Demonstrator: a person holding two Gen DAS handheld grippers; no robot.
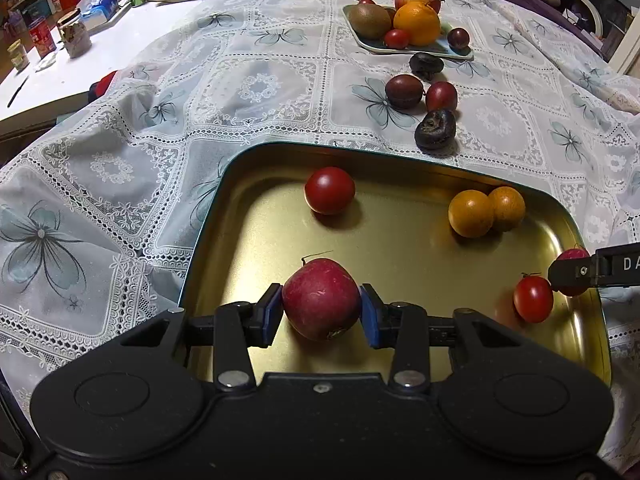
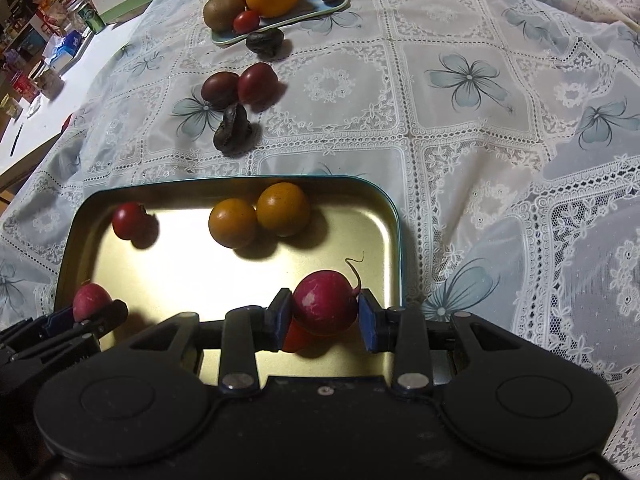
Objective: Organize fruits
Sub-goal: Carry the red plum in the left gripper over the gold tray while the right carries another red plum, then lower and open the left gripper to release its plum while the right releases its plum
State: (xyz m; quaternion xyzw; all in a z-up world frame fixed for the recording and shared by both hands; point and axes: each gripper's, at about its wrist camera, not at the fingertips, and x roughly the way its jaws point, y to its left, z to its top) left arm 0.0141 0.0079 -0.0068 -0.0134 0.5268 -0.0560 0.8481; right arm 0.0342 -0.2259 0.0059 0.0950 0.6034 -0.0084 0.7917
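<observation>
Left gripper (image 1: 321, 308): blue pads pinching a red radish (image 1: 321, 299), over the gold tray (image 1: 400, 240).
Right gripper (image 2: 325, 312): pinching a second radish (image 2: 326, 302) above a cherry tomato (image 2: 294, 340).
Tray, 12 o'clock: two orange fruits (image 2: 258, 216), touching.

Open tray centre (image 1: 400, 264) between fruits

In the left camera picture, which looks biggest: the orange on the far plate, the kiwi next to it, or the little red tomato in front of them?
1. orange
2. kiwi, only slightly smaller
3. little red tomato, clearly smallest

All sit equally far away, so it's a fair comparison.
</observation>
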